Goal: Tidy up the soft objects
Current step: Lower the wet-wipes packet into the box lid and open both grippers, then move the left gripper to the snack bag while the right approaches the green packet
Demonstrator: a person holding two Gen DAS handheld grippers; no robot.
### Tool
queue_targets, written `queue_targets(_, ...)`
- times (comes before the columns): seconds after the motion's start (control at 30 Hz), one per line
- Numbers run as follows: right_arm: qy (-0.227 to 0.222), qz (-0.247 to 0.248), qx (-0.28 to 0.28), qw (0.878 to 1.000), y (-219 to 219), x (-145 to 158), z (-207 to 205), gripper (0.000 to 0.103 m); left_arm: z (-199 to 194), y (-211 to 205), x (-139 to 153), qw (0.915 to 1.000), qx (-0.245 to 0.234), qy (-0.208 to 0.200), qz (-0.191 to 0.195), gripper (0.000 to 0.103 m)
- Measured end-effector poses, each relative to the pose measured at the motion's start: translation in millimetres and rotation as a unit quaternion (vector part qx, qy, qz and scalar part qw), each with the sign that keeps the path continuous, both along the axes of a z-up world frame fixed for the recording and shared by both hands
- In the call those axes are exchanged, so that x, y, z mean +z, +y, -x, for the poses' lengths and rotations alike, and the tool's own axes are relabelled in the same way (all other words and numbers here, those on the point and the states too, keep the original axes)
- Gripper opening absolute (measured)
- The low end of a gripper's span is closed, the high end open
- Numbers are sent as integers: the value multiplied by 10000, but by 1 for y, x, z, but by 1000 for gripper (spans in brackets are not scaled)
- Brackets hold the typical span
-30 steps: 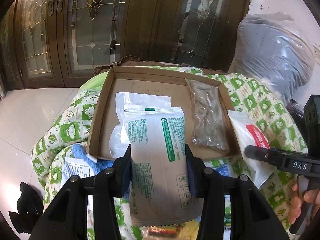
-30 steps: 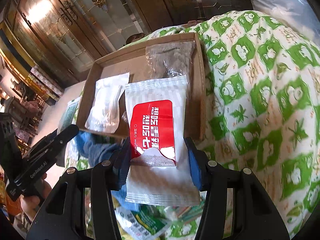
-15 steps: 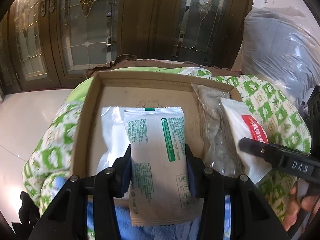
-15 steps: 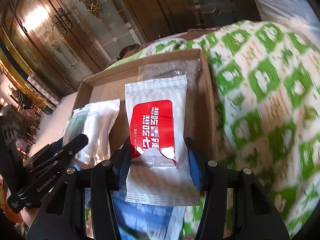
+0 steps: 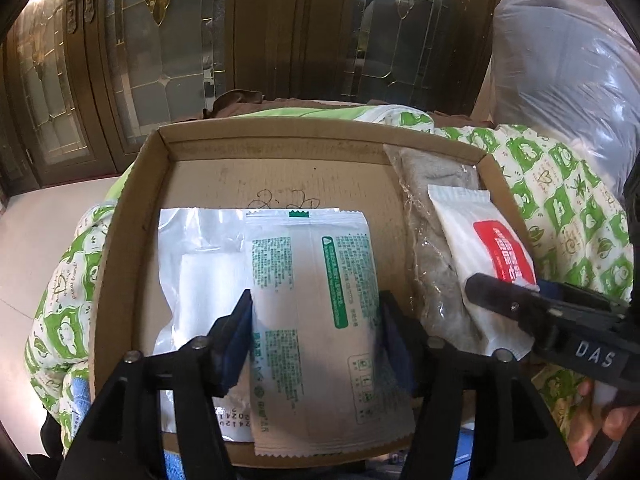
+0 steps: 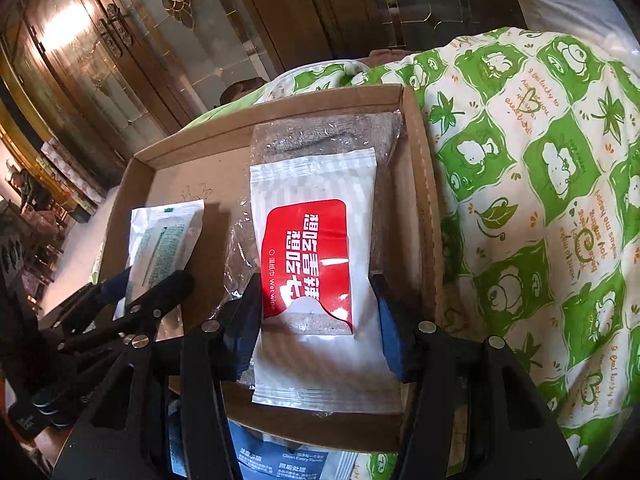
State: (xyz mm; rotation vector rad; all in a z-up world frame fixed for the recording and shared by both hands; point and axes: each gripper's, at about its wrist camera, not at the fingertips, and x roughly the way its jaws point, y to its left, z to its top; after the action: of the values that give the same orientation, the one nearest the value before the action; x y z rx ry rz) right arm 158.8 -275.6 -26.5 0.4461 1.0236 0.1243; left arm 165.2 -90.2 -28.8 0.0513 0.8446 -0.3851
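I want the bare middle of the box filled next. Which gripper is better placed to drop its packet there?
Probably left: the left gripper holds the green-print packet beside that bare cardboard box floor; the right gripper's red-label wipe packet hangs over the grey bagged cloth.

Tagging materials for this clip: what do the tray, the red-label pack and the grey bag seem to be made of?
Tray: brown cardboard, matte, raw cut edges.
Red-label pack: probably plastic film, glossy, glare on the label, crimped end.
Grey bag: clear crinkly plastic over what looks like grey cloth.
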Motion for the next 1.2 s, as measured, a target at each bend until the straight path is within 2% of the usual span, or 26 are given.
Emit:
queue_targets(0.03,-37,-20,1,10000,0,1,2,66,0,0,2,10000,14,9,7,66)
queue_targets(0.1,-146,7,0,9999,2,5,7,72,-1,3,6,10000,50,30,58,68)
queue_targets(0.2,-341,181,10,9993,3,14,15,73,2,11,13,9998,155,19,142,69)
queue_targets(0.37,-580,204,-175,9980,-9,28,37,73,22,34,28,9994,254,-90,236,69)
queue_targets(0.47,-580,-101,-411,9974,-26,35,60,73,54,57,33,9990,299,-279,188,69)
queue_targets(0.6,-546,-365,-530,9964,-30,40,91,73,101,88,22,9986,455,-233,98,69)
queue_targets(0.67,-482,-406,-456,9970,-25,38,104,73,131,102,9,9982,578,-103,129,69)
queue_targets(0.8,-136,-575,-126,9982,-12,29,138,73,155,110,-1,9967,534,410,459,69)
queue_targets(1.07,40,-669,511,9964,7,26,185,73,186,102,0,9965,146,535,627,69)
queue_targets(1.2,245,-724,878,9932,20,20,189,73,189,95,-6,9972,68,619,409,69)
